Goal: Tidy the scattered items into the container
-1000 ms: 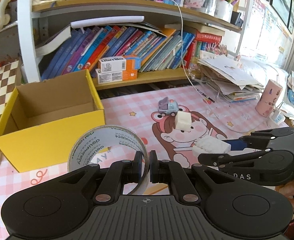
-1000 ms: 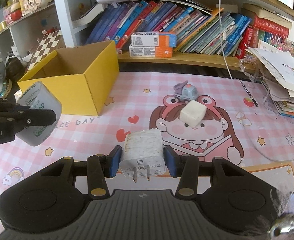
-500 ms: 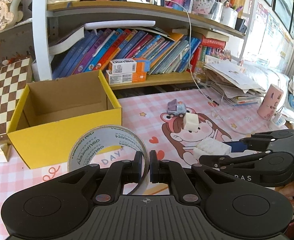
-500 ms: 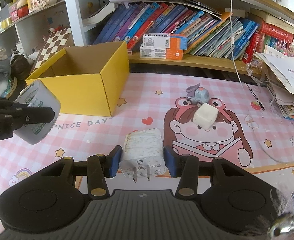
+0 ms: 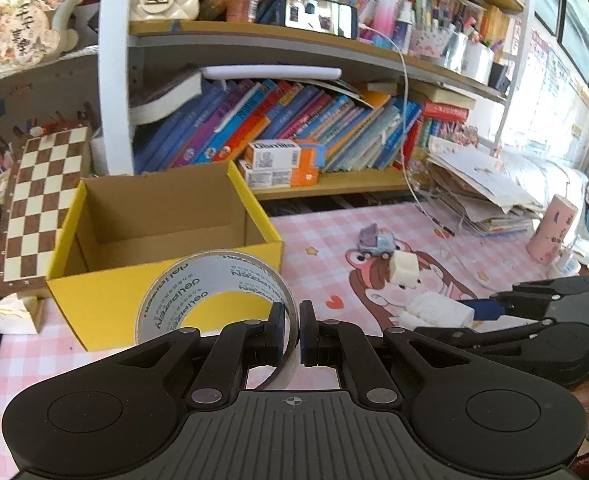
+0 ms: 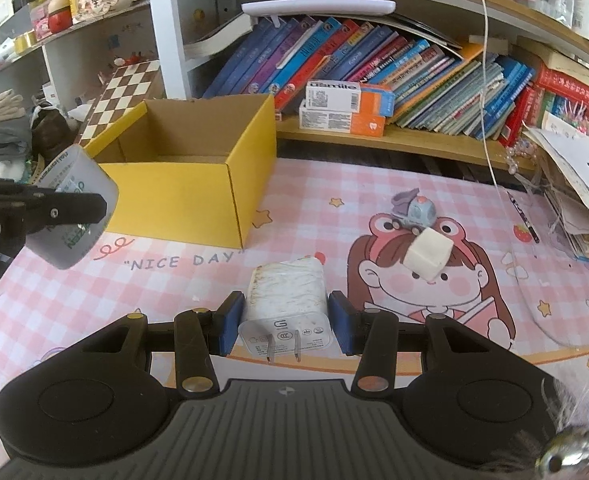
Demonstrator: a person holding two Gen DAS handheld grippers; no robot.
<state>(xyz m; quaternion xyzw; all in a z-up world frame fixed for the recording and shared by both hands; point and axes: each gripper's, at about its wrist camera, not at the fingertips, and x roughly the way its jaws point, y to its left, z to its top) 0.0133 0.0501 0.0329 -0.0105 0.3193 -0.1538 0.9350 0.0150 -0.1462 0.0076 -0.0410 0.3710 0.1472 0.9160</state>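
Note:
My left gripper [image 5: 291, 330] is shut on the rim of a silver tape roll [image 5: 198, 292], held upright above the mat in front of the open yellow cardboard box [image 5: 166, 296]. The same tape roll [image 6: 76, 210] shows at the left of the right wrist view. My right gripper [image 6: 286, 322] is shut on a white plug charger [image 6: 284, 306], prongs toward the camera; the charger [image 5: 438, 312] also appears low right in the left wrist view. On the pink mat lie a white cube [image 6: 428, 254] and a small toy car [image 6: 414, 212]. The yellow box [image 6: 198, 184] looks empty inside.
A bookshelf [image 6: 374, 76] full of books runs behind the mat. A chessboard [image 5: 38, 204] leans left of the box. A paper stack [image 5: 478, 188] and a pink cup [image 5: 552, 228] stand at the right. A white cable [image 6: 484, 80] hangs down to the mat.
Both grippers have drawn back and a little up with their loads; the box, cube and toy car now look farther away. Neither grip changed.

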